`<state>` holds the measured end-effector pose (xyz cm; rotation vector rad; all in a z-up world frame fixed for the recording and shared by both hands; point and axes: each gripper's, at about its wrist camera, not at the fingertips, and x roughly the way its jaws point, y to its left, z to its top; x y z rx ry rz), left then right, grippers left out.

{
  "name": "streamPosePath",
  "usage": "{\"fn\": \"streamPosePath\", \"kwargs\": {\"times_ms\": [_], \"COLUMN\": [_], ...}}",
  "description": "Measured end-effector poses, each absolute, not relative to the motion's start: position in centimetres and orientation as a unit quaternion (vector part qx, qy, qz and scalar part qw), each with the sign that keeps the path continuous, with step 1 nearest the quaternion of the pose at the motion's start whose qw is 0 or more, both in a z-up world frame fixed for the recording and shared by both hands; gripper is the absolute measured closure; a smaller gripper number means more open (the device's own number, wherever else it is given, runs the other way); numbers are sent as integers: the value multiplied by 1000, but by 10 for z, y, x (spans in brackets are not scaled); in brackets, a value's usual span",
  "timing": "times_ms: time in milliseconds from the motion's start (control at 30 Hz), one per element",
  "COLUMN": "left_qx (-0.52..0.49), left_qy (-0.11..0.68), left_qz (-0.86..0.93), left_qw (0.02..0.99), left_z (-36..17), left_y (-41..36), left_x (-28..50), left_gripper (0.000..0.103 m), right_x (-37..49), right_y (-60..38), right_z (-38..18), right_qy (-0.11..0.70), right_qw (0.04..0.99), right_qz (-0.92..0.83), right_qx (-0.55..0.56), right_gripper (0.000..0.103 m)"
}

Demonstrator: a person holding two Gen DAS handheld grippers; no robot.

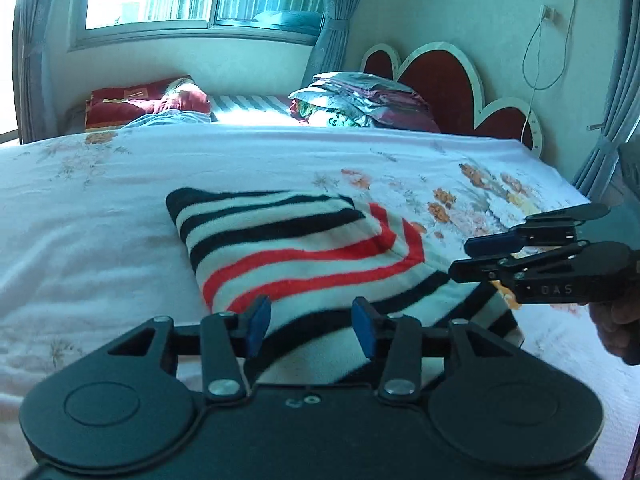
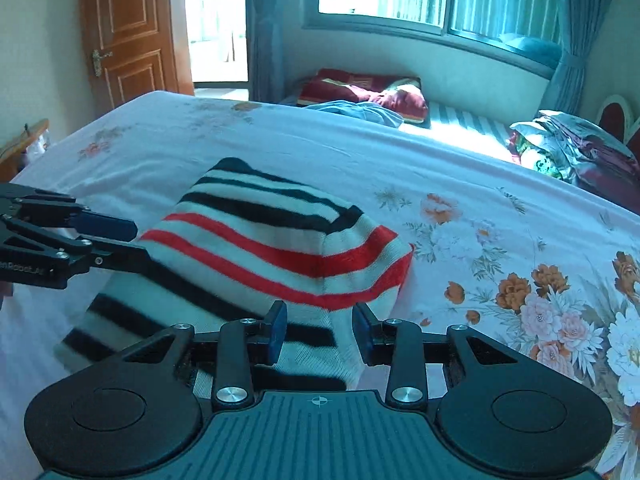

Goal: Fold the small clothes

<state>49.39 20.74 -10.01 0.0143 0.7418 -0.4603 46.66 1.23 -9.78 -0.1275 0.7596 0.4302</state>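
Striped sweater (image 1: 296,248) is laid folded on the floral bed sheet (image 1: 100,208).
Left hand-held gripper (image 1: 311,330) and right hand-held gripper (image 2: 320,330) are held released above it.

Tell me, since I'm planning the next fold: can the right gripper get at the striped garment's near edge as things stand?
Probably yes. The right gripper is open right over the striped garment on the bed sheet, nothing between them. The left gripper, also open, sits off to the side.

My two wrist views look low across the bed (image 1: 120,184) from opposite sides, sharing the striped garment (image 1: 288,248)
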Motion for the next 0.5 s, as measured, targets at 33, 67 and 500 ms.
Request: {"fn": "streamPosePath", "kwargs": {"times_ms": [33,67,500], "left_qx": [27,40,40], "left_qy": [370,373,362], "left_qz": [-209,-199,-146], "left_qw": [905,905,920], "left_z": [-107,-114,-113], "left_y": [202,198,191], "left_x": [491,488,465], "left_gripper": [59,58,57], "right_x": [460,458,443], "right_y": [15,18,-4], "right_z": [-103,-112,-123], "right_qy": [374,386,398], "right_qw": [898,893,899], "right_qz": [217,210,181], "right_qx": [-77,-99,-38], "right_gripper": [66,66,66]}}
